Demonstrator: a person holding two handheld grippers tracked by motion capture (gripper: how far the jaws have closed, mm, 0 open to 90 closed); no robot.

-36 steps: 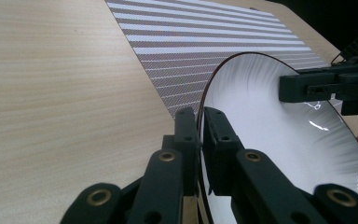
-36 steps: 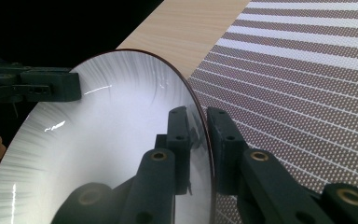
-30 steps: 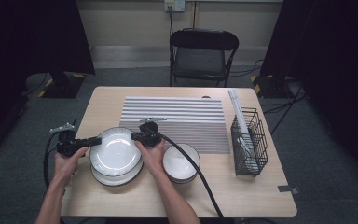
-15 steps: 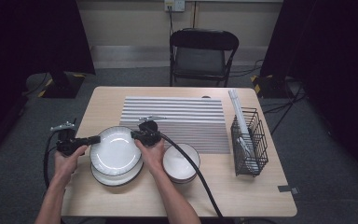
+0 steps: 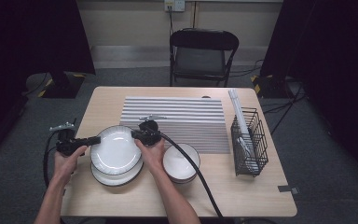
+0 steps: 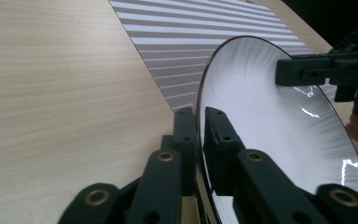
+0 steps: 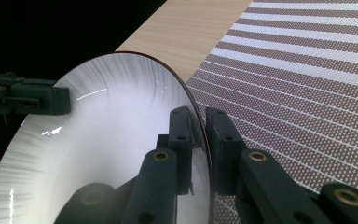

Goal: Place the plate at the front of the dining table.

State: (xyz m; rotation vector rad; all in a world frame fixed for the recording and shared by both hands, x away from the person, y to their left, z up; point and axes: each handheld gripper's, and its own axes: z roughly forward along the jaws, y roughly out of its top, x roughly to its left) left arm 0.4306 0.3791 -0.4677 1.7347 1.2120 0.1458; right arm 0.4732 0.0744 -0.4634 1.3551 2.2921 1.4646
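A white plate with a dark rim [image 5: 115,150] is held just above a second plate [image 5: 119,176] that lies on the table. My left gripper [image 5: 94,140] is shut on the upper plate's left rim, and my right gripper [image 5: 135,134] is shut on its right rim. In the left gripper view the jaws pinch the plate's edge [image 6: 199,121], with the other gripper [image 6: 307,72] across the plate [image 6: 270,126]. In the right gripper view the jaws clamp the rim [image 7: 204,126] of the plate [image 7: 112,130], and the other gripper [image 7: 42,100] holds the far side.
A white bowl [image 5: 181,162] sits on the table to the right of the plates. A grey striped mat [image 5: 186,119] covers the table's middle. A black wire rack [image 5: 249,142] stands at the right. A black chair [image 5: 203,53] is behind the table [image 5: 242,196].
Both grippers have lifted the upper plate slightly and carried it a little towards the mat; the lower plate shows more beneath it.
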